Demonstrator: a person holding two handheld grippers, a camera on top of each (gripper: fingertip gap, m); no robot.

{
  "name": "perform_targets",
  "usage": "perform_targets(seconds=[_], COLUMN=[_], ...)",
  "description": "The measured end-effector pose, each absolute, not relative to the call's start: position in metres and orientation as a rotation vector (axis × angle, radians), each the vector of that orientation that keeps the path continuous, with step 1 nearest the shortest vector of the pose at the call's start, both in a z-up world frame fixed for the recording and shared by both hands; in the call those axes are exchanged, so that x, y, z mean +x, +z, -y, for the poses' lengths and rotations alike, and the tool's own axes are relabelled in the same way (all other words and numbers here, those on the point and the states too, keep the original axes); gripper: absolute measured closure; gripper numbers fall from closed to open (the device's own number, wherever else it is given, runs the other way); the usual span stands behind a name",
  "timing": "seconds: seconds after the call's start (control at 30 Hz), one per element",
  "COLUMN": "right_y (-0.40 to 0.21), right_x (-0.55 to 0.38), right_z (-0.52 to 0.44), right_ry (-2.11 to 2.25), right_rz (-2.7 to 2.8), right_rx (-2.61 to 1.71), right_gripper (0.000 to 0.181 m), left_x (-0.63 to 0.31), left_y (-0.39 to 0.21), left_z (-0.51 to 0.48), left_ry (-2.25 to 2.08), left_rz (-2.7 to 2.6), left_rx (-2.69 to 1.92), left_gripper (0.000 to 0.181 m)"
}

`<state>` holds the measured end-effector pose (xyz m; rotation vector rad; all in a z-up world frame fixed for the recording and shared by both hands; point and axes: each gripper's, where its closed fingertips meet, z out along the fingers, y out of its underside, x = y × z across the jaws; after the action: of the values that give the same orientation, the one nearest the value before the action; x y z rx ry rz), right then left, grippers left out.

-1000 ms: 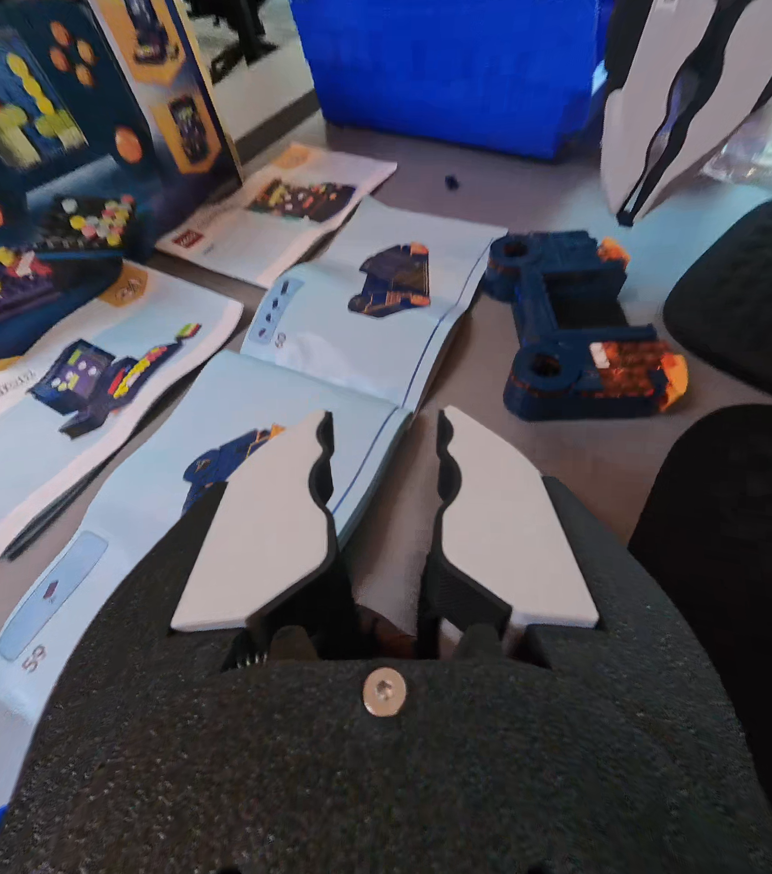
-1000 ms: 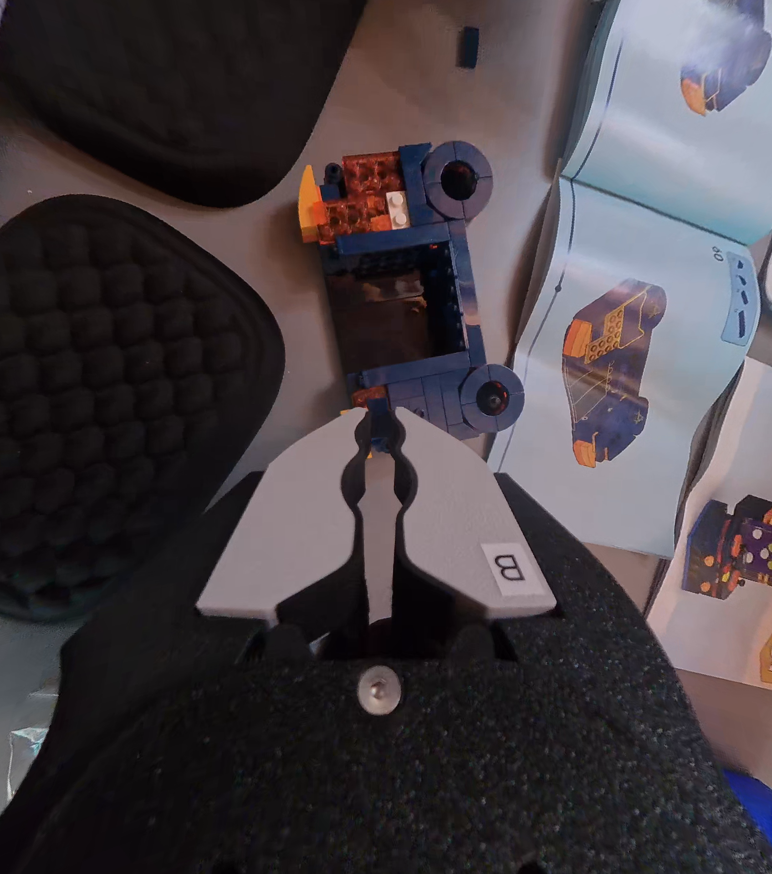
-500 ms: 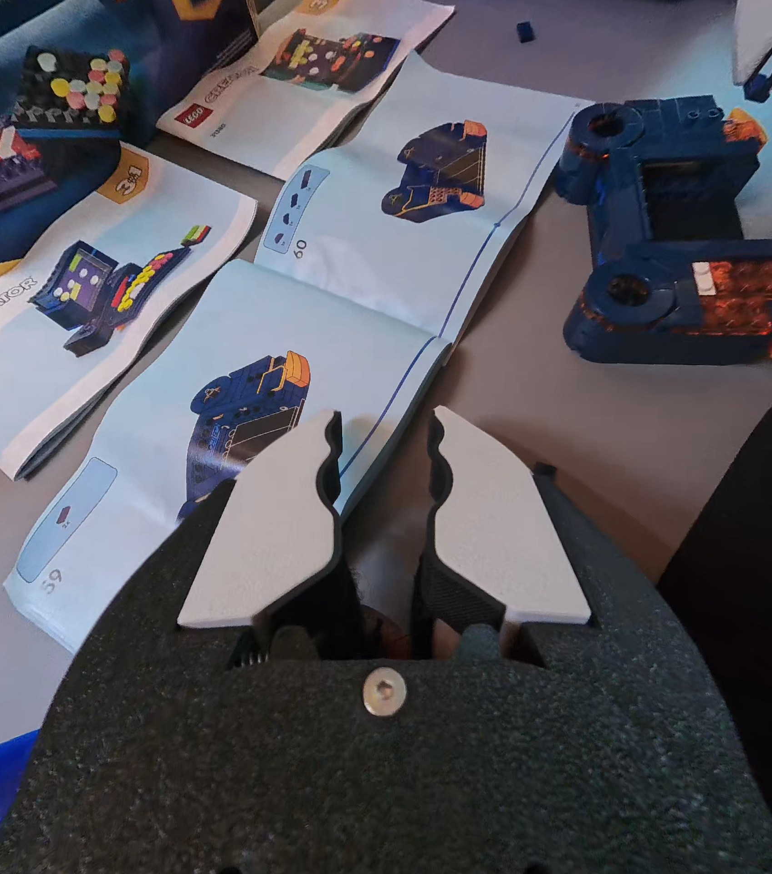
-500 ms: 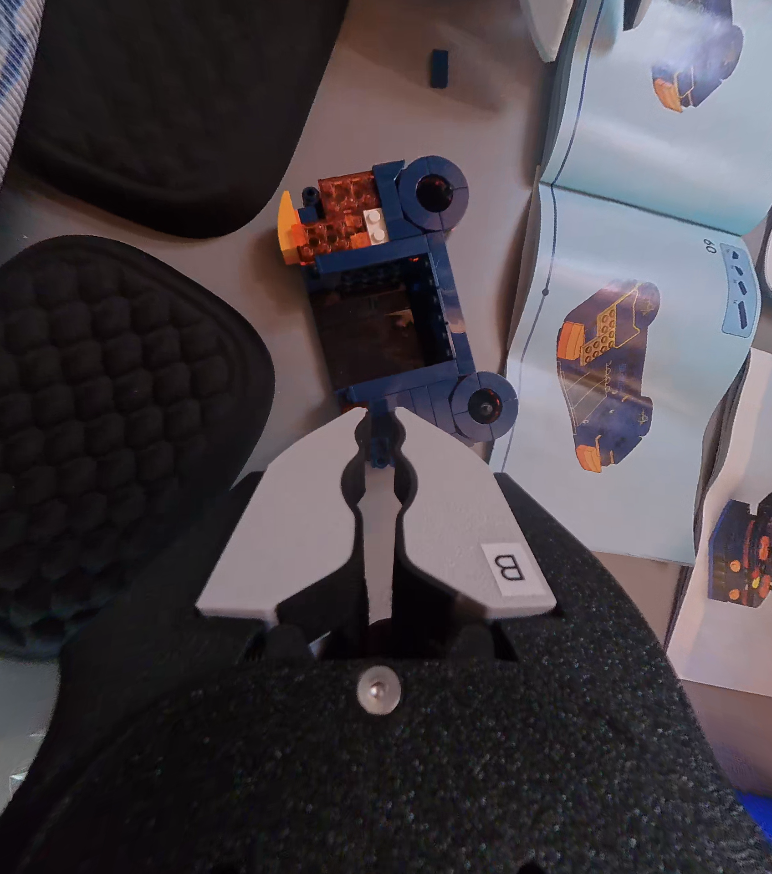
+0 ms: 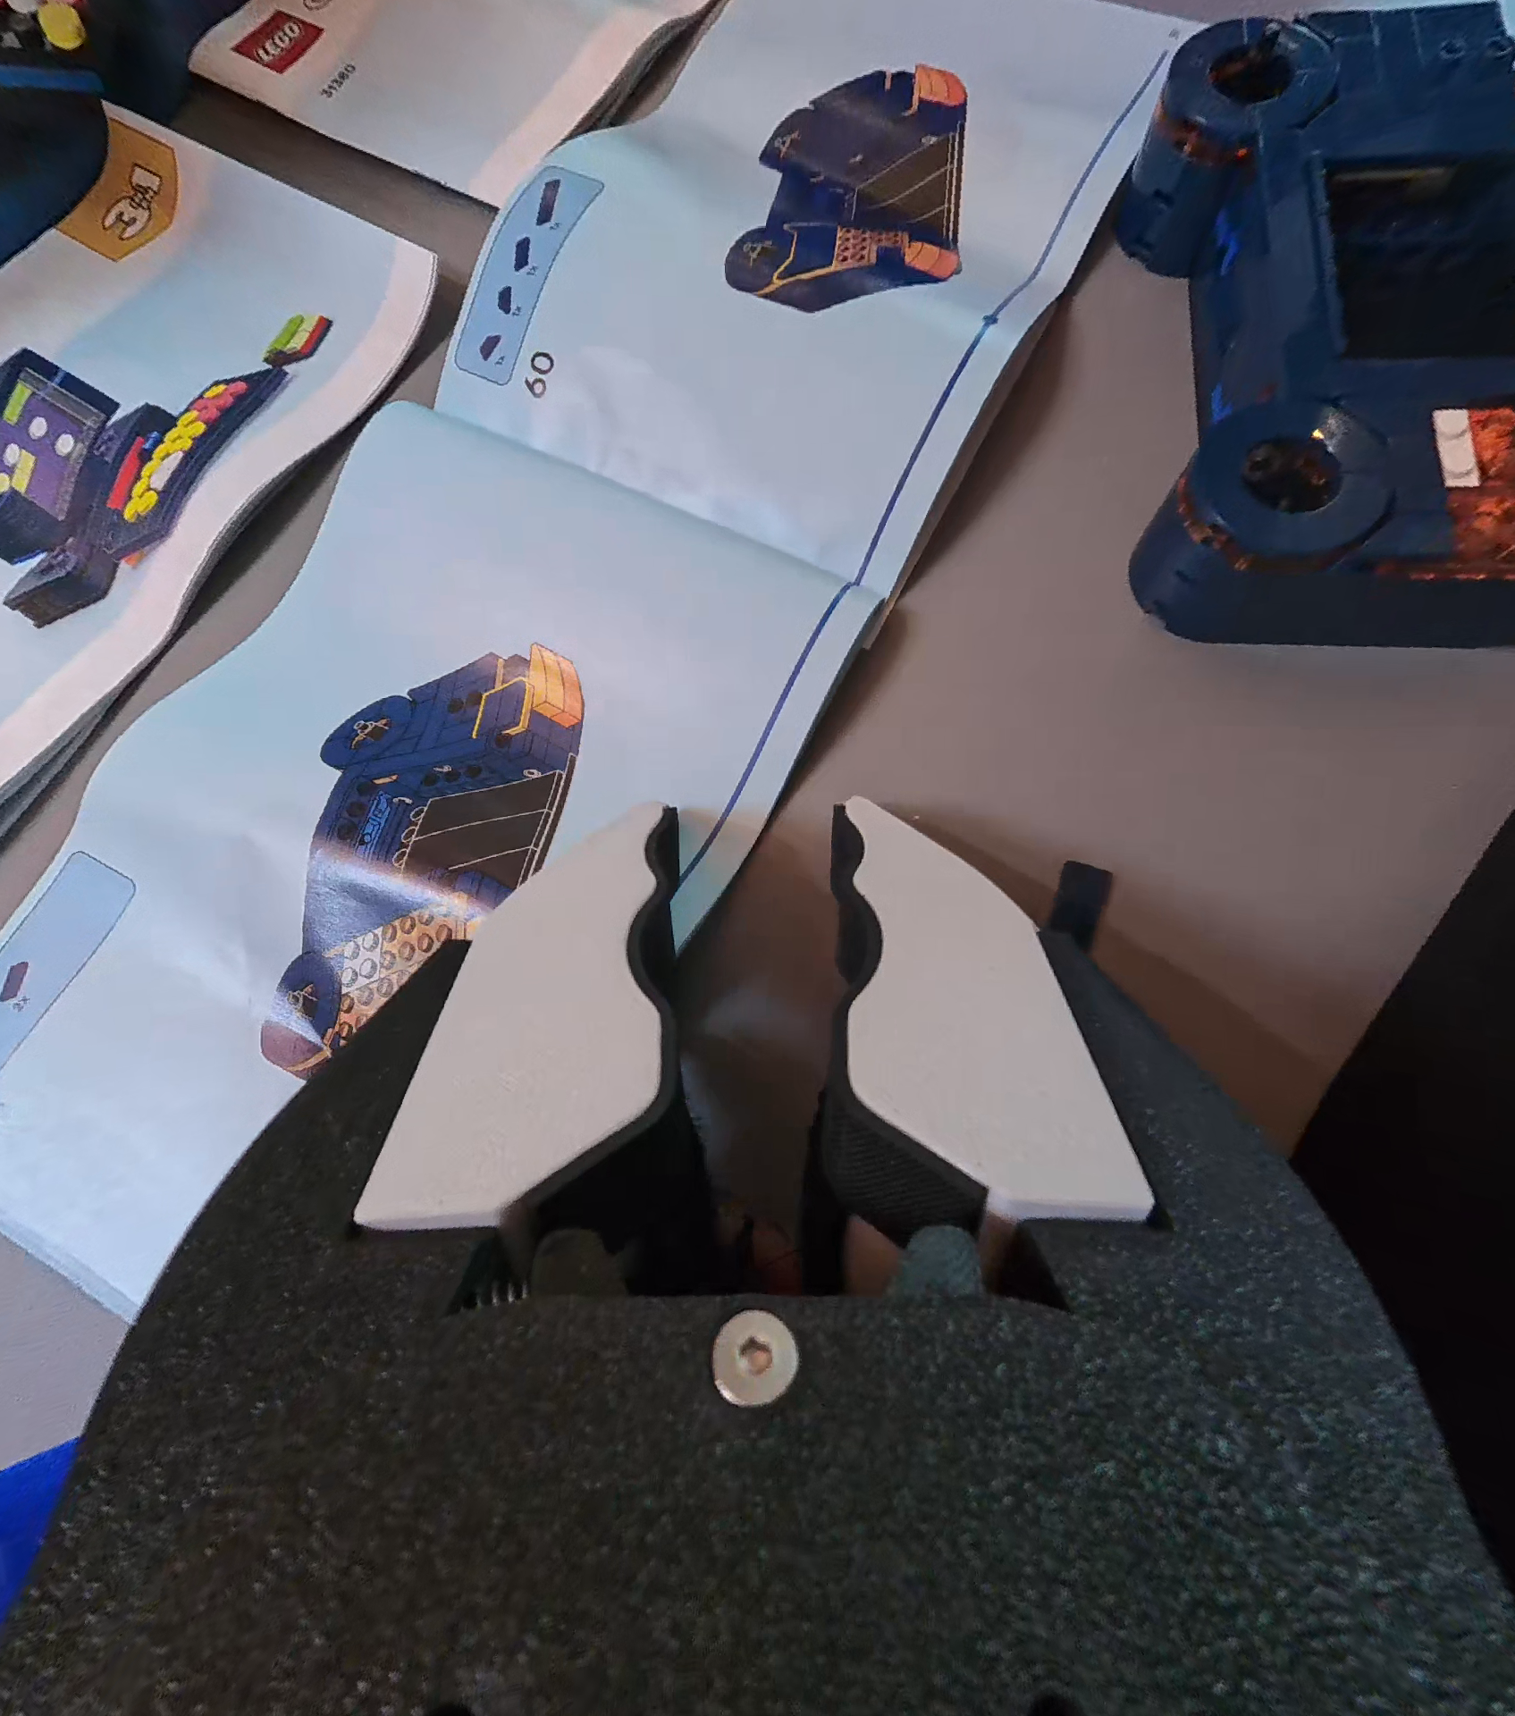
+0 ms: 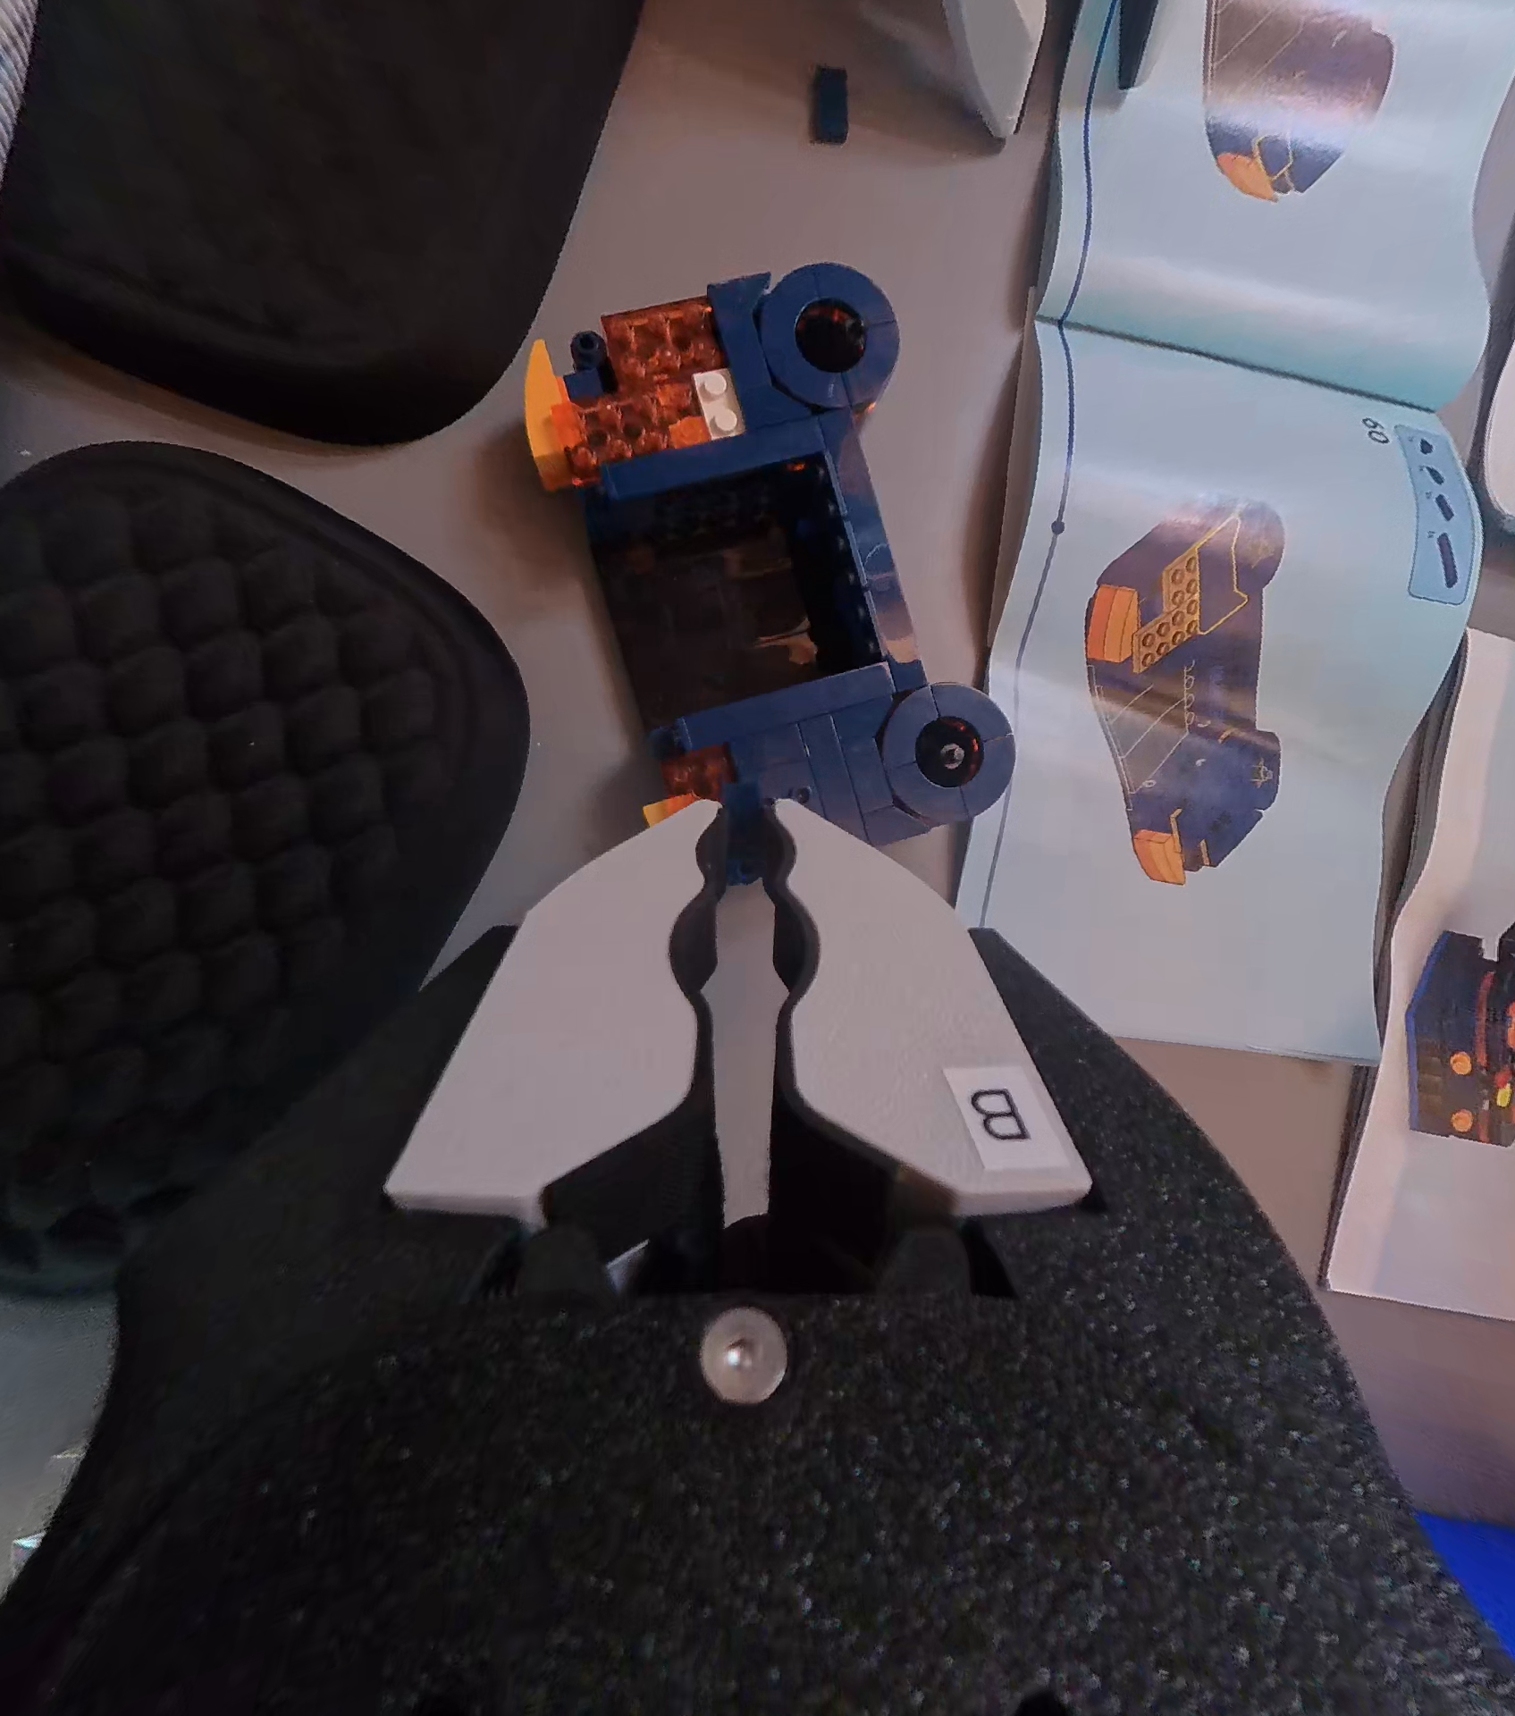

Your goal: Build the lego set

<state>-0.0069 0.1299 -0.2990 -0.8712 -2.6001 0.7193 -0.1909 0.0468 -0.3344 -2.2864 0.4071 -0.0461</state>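
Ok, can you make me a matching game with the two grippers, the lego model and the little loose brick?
Things:
1. left gripper
2. right gripper
3. lego model
4. loose dark brick

States:
A. lying alone on the grey table
B. dark blue with orange parts
C. fingers apart, holding nothing
D. fingers pinching a small blue piece

Pairs: 1-C, 2-D, 3-B, 4-A

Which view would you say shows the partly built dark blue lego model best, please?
The right wrist view: the lego model appears whole, from above. The left wrist view cuts off the model at the frame's right edge.
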Motion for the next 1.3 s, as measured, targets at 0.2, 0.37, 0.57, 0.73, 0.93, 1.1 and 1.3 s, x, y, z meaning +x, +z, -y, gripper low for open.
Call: perform_targets(seconds=[0.2, 0.37, 0.57, 0.73, 0.93, 1.1, 1.3], right_y=[-0.3, -0.2999, -0.2999, -0.3008, -0.3009, -0.301, -0.3002], right_x=[-0.0072, -0.0075, -0.0081, -0.0077, -0.0081, -0.0081, -0.0082], right_z=[-0.129, -0.1286, -0.1283, -0.1279, -0.1271, -0.126, -0.1258], right_ry=[0.721, 0.723, 0.731, 0.737, 0.744, 0.749, 0.748], right_rz=[2.607, 2.608, 2.609, 2.614, 2.616, 2.619, 2.618], right_rx=[-0.864, -0.861, -0.855, -0.853, -0.851, -0.847, -0.842], right_gripper=[0.175, 0.175, 0.175, 0.175, 0.175, 0.175, 0.175], left_x=[-0.1911, -0.1913, -0.1912, -0.1917, -0.1916, -0.1915, -0.1915], left_y=[-0.3346, -0.3348, -0.3348, -0.3349, -0.3349, -0.3349, -0.3349], left_z=[-0.0469, -0.0467, -0.0467, -0.0468, -0.0467, -0.0466, -0.0466], left_ry=[-0.057, -0.068, -0.076, -0.08, -0.081, -0.083, -0.082], left_rz=[-0.397, -0.388, -0.384, -0.377, -0.377, -0.376, -0.377], left_rx=[-2.286, -2.287, -2.286, -2.285, -2.285, -2.286, -2.285], left_gripper=[0.15, 0.15, 0.15, 0.151, 0.151, 0.151, 0.151])
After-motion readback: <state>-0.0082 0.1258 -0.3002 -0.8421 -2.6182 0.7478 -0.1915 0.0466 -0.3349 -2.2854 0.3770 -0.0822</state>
